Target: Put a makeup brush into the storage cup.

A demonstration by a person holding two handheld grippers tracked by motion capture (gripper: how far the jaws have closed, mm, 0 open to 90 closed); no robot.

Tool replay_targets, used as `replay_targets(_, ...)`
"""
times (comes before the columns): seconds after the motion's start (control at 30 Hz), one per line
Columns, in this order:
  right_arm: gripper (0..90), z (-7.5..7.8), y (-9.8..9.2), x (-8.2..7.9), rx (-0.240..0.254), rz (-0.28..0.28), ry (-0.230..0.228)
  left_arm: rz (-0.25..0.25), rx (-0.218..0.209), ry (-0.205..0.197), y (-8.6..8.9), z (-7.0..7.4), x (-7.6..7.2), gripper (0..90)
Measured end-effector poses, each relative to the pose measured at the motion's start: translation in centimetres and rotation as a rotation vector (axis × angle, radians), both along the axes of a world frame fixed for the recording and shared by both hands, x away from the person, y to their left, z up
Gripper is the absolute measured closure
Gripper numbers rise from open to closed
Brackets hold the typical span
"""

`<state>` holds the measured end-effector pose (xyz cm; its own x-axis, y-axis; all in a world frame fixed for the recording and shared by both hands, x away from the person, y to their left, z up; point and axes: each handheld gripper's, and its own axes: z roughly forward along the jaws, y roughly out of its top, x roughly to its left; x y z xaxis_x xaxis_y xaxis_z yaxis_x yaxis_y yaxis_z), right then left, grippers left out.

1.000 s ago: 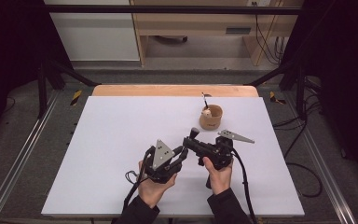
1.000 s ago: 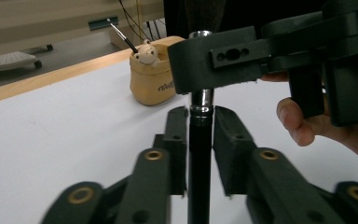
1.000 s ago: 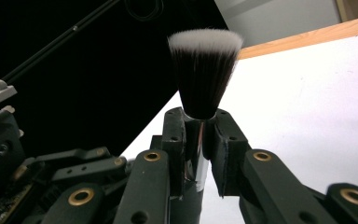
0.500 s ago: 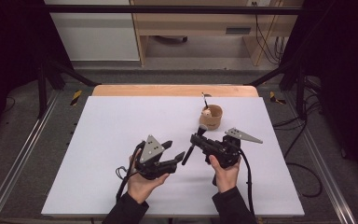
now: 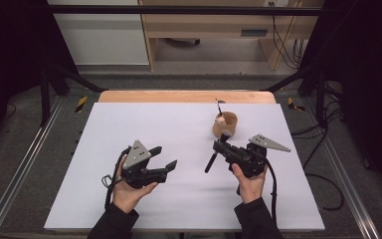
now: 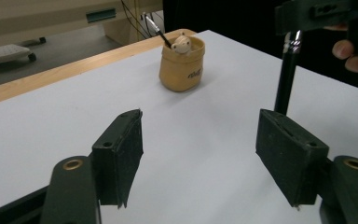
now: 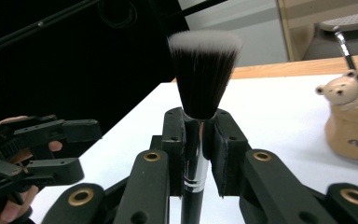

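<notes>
The white table (image 5: 129, 129) carries little: a tan holder pot (image 5: 225, 124) with a small bear figure (image 7: 341, 90) on its rim and a thin brush standing in it sits toward the far right, and the person's two hands work in the near half. The left claw (image 5: 165, 157) has drawn off to the left since a second ago, when both claws met over the middle of the table, and its jaws have just been opening; in the left gripper view they stand wide apart with nothing between them. The right claw (image 5: 222, 146) is clamped narrow on the makeup brush (image 7: 200, 93), gripping its silver ferrule just below the fanned dark bristles with pale tips. In the high view the brush's black handle slants down and left from that claw, above the table and just in front of the pot. It looks as though the left claw has let go and the right alone now carries the brush, so the likely next step is to drop it into the pot.
</notes>
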<state>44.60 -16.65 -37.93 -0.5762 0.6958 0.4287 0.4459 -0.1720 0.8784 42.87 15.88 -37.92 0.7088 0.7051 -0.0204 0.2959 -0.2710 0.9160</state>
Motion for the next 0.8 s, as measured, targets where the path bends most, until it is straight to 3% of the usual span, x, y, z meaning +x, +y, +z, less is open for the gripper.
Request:
replay_targets(0.47, 77.6, 0.3, -1.2, 0.2, -0.067, -0.021, -0.031, 0.073, -0.02, 0.014, 5.5, -1.3, 0.0, 20.0)
replay_targets(0.8, 77.6, 0.5, -2.0, 0.3, -0.105, -0.042, -0.057, 0.111, -0.044, 0.004, 8.2, -1.3, -0.5, 12.3)
